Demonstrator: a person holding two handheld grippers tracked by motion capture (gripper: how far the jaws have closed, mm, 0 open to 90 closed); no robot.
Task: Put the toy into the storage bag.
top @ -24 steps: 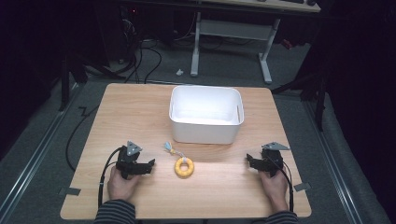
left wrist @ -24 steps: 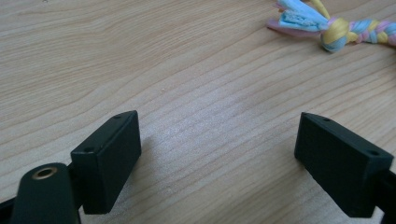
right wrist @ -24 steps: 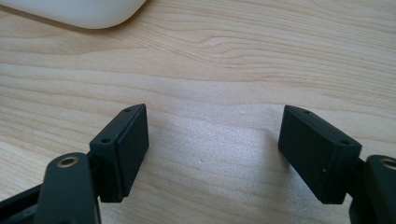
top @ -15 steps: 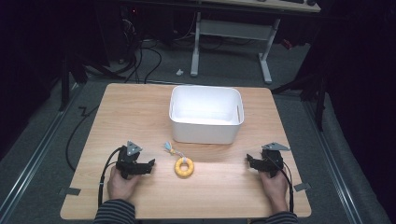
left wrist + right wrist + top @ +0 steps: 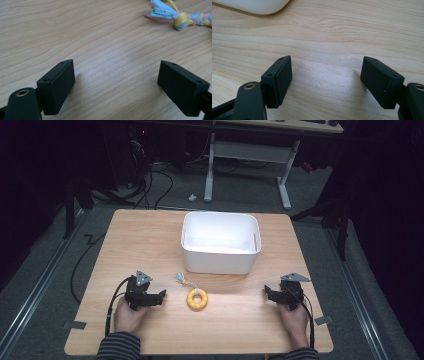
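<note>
A yellow ring (image 5: 197, 299) lies on the wooden table (image 5: 150, 245) in front of a white bin (image 5: 220, 242). A small braided rope toy (image 5: 183, 280) in pastel colours rests just left of the ring; its frayed end (image 5: 172, 13) shows at the top right of the left gripper view. My left gripper (image 5: 161, 297) sits low on the table left of the ring, open, nothing between its pads (image 5: 58, 82). My right gripper (image 5: 266, 292) rests right of the ring, open and empty, with wood between its pads (image 5: 279, 77).
The bin's rounded corner (image 5: 254, 6) shows at the top left of the right gripper view. Beyond the table's far edge stand a white desk frame (image 5: 247, 155) and cables on the dark floor. Tape marks lie near the table's front corners.
</note>
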